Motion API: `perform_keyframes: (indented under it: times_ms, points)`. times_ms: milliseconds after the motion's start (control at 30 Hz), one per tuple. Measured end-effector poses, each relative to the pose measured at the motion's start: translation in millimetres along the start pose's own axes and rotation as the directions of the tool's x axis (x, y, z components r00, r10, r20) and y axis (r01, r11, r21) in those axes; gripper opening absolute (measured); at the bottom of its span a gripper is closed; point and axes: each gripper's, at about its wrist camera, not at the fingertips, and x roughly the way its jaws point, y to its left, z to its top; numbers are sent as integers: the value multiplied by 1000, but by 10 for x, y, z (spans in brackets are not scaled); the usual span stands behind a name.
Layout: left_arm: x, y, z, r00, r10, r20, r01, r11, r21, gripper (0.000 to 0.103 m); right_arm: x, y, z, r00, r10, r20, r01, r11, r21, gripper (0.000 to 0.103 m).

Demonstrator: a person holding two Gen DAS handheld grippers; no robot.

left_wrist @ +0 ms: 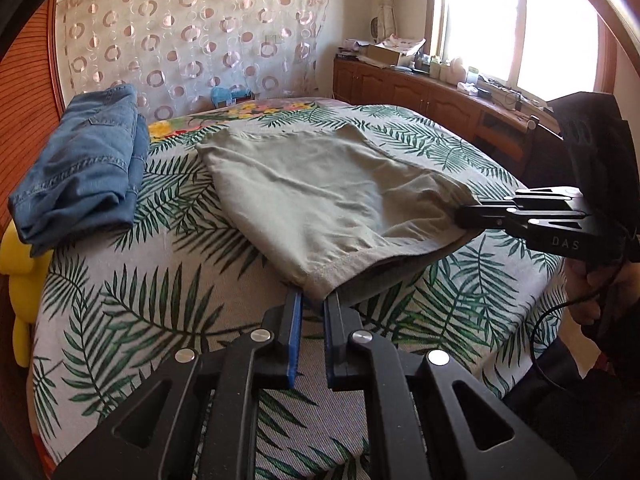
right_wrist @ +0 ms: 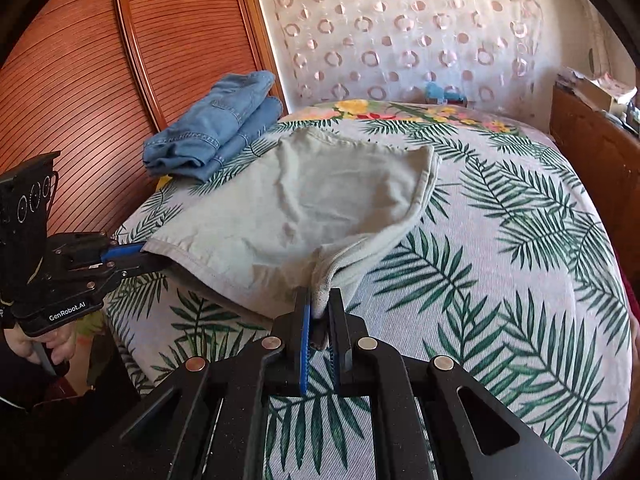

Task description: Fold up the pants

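Grey-green pants (left_wrist: 320, 192) lie folded on the leaf-print bedspread (left_wrist: 140, 300); they also show in the right wrist view (right_wrist: 304, 208). My left gripper (left_wrist: 314, 300) is shut on the near hem corner and holds it lifted. It appears in the right wrist view (right_wrist: 144, 258) at the left. My right gripper (right_wrist: 320, 304) is shut on the other near corner, bunched between its fingers. It shows in the left wrist view (left_wrist: 466, 216) at the right. The near edge hangs raised off the bed between both grippers.
Folded blue jeans (left_wrist: 84, 168) lie at the bed's far left, also in the right wrist view (right_wrist: 216, 128). A wooden headboard (right_wrist: 80, 80) is on the left. A cluttered wooden cabinet (left_wrist: 420, 88) stands under the window. A yellow toy (left_wrist: 20, 280) sits at the bed's left edge.
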Motion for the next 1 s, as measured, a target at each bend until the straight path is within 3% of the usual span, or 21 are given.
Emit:
perform_keyframes:
  times_ms: [167,233,400,633,833,1000]
  points:
    - [-14,19,-50,1000,17,-25,-18,1000,-22,20,-33,59,-144,1000,-9,-7,9,1000,9,7]
    - [-51,31,-62,1000,11,-16,-12,999,-31,40,-46,72,-161,1000,-10,-8,10,1000,15,8]
    - [-121,100,-6,1000,13,22,-12,998,-60,63,-1,71,-199,1000,-17,-26,17,1000,10,8]
    - [-37,218,108,998,-4,64,12,991,-130,61,57,65,-238,999,-24,-35,25,1000,10,7]
    - [102,192,55,999,-20,27,24,990,-141,50,84,43,-271,999,-27,-30,27,1000,8,7]
    - [157,187,-34,1000,-28,-2,27,987,-160,48,88,14,-308,1000,-24,-20,24,1000,14,7]
